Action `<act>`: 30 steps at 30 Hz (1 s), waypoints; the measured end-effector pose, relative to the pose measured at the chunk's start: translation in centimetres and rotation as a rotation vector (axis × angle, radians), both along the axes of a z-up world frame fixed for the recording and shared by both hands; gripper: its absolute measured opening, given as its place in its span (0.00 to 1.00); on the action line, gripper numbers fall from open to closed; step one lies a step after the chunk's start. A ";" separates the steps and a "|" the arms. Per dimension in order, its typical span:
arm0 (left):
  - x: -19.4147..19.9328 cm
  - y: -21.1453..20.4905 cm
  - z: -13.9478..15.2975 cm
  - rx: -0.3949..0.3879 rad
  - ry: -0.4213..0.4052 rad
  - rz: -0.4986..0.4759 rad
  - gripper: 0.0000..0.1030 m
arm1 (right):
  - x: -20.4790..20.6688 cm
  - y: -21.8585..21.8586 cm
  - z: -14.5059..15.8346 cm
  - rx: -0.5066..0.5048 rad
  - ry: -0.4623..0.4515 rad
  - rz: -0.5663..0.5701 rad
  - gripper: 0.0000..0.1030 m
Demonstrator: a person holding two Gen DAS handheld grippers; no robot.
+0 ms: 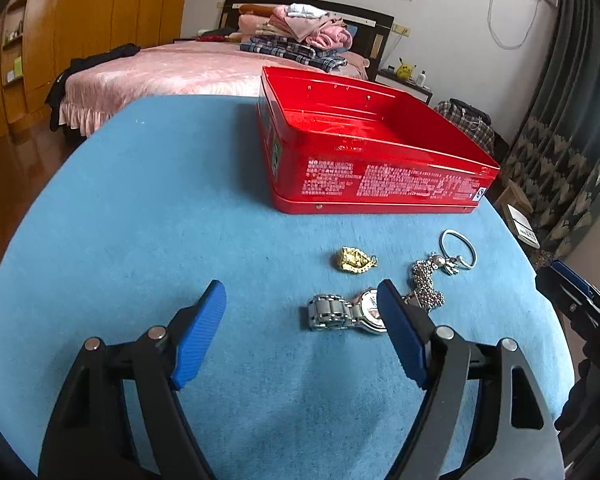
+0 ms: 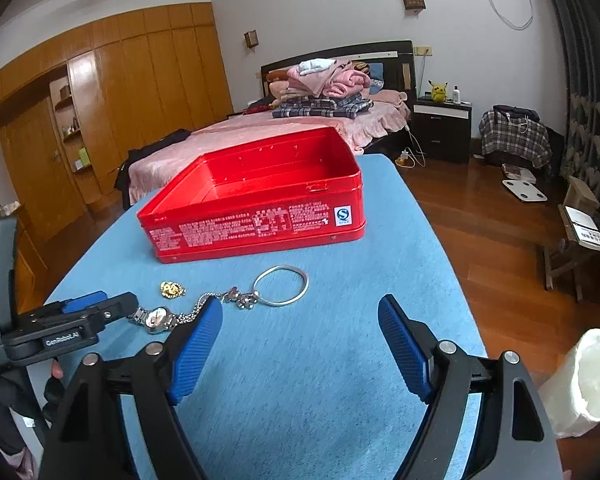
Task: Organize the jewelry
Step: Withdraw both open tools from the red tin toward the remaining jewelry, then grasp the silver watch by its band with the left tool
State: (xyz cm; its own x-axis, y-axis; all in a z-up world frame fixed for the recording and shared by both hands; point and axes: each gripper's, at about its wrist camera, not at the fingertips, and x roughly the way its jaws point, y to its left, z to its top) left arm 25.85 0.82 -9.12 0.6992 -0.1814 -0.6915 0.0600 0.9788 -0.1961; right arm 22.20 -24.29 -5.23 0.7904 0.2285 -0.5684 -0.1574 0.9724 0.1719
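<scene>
An open, empty red tin box (image 1: pixel 364 152) (image 2: pixel 260 208) stands on the blue table (image 1: pixel 160 220) (image 2: pixel 340 340). In front of it lie a gold pendant (image 1: pixel 354 261) (image 2: pixel 172 289), a silver watch (image 1: pixel 340 312) (image 2: pixel 156 318), a silver chain with a charm (image 1: pixel 426 280) (image 2: pixel 236 298) and a silver bangle (image 1: pixel 458 249) (image 2: pixel 281 285). My left gripper (image 1: pixel 302 332) is open and empty, just short of the watch. My right gripper (image 2: pixel 300 344) is open and empty, near the bangle and chain. The left gripper also shows in the right wrist view (image 2: pixel 80 316).
A bed (image 1: pixel 172 68) with folded clothes stands behind the table. A wooden wardrobe (image 2: pixel 100 120) is at the left, a nightstand (image 2: pixel 442 128) and curtains at the right. A white roll (image 2: pixel 584 380) sits by the table's right edge.
</scene>
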 end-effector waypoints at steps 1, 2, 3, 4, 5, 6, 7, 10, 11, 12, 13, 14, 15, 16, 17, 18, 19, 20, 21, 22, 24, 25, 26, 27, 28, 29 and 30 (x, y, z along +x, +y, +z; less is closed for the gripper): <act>0.1 -0.1 0.0 -0.006 0.004 -0.003 0.69 | 0.0 0.0 0.0 -0.003 0.000 0.001 0.77; 0.3 -0.1 -0.1 -0.016 0.009 -0.009 0.65 | 0.0 0.1 -0.1 -0.005 0.000 0.000 0.77; 0.4 -0.1 -0.2 -0.023 0.012 -0.016 0.63 | 0.0 0.1 -0.1 -0.005 0.001 0.000 0.77; 0.6 -0.2 -0.3 -0.031 0.018 -0.026 0.63 | 0.0 0.0 -0.1 -0.003 0.002 -0.002 0.77; 0.7 -0.3 -0.4 -0.036 0.023 -0.032 0.61 | 0.0 0.0 -0.2 -0.002 0.004 -0.003 0.77; 0.8 -0.2 -0.5 -0.040 0.028 -0.038 0.60 | 0.0 -0.1 -0.3 -0.004 0.005 -0.004 0.77; 0.9 -0.3 -0.6 -0.043 0.030 -0.044 0.59 | 0.0 -0.1 -0.4 -0.004 0.008 -0.005 0.77; 0.9 -0.4 -0.8 -0.067 0.036 -0.071 0.50 | 0.1 -0.2 -0.6 -0.004 0.018 -0.011 0.77; 0.8 -0.5 -0.8 -0.071 0.038 -0.076 0.47 | 0.1 -0.2 -0.6 -0.004 0.021 -0.012 0.77; 0.8 -0.5 -0.9 -0.076 0.039 -0.082 0.43 | 0.2 -0.2 -0.6 -0.004 0.023 -0.014 0.77; 0.8 -0.7 -0.8 -0.078 0.042 -0.085 0.42 | 0.2 -0.3 -0.6 -0.005 0.023 -0.017 0.77; 0.7 -0.9 -0.9 -0.082 0.045 -0.096 0.38 | 0.2 -0.3 -0.6 -0.004 0.022 -0.018 0.77; 0.6 -1.0 -0.9 -0.086 0.047 -0.105 0.36 | 0.1 -0.4 -0.6 -0.005 0.022 -0.020 0.77; 0.4 -1.1 -1.0 -0.085 0.046 -0.109 0.36 | 0.2 -0.4 -0.5 -0.005 0.023 -0.023 0.77; 0.3 -1.3 -1.0 -0.083 0.046 -0.112 0.36 | 0.2 -0.4 -0.6 -0.006 0.024 -0.025 0.77; 0.2 -1.4 -1.0 -0.084 0.048 -0.116 0.34 | 0.2 -0.5 -0.6 -0.006 0.026 -0.027 0.77; 0.0 -1.4 -1.0 -0.089 0.051 -0.119 0.33 | 0.3 -0.5 -0.6 -0.006 0.028 -0.029 0.77; 0.0 -1.5 -1.0 -0.096 0.057 -0.123 0.30 | 0.3 -0.5 -0.7 -0.006 0.032 -0.030 0.77; -0.2 -1.5 -1.1 -0.102 0.062 -0.128 0.29 | 0.3 -0.5 -0.7 -0.006 0.034 -0.031 0.77; -0.3 -1.7 -1.1 -0.107 0.065 -0.135 0.29 | 0.4 -0.6 -0.7 -0.005 0.036 -0.033 0.77; -0.7 -2.1 -0.9 -0.109 0.070 -0.160 0.29 | 0.4 -0.7 -0.6 -0.005 0.035 -0.036 0.77; -0.9 -2.4 -0.9 -0.114 0.073 -0.174 0.29 | 0.5 -0.6 -0.6 -0.005 0.034 -0.037 0.77; -1.2 -2.8 -1.0 -0.123 0.079 -0.195 0.29 | 0.5 -0.7 -0.6 -0.005 0.035 -0.038 0.77; -1.5 -3.1 -1.0 -0.127 0.083 -0.209 0.29 | 0.5 -0.8 -0.6 -0.004 0.035 -0.039 0.77; -1.7 -3.4 -1.0 -0.128 0.085 -0.225 0.29 | 0.5 -0.8 -0.7 -0.004 0.035 -0.040 0.77; -1.9 -3.8 -1.0 -0.128 0.087 -0.243 0.31 | 0.5 -0.8 -0.7 -0.004 0.036 -0.041 0.77; -2.0 -4.0 -1.0 -0.117 0.087 -0.247 0.34 | 0.4 -0.9 -0.7 -0.005 0.036 -0.041 0.77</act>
State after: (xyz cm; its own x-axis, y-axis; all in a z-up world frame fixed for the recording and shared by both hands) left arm 23.88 -3.22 -10.11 0.5629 -0.4209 -0.7114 0.2713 0.9070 -0.3220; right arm 22.65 -25.17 -5.91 0.7782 0.1934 -0.5975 -0.1109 0.9788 0.1723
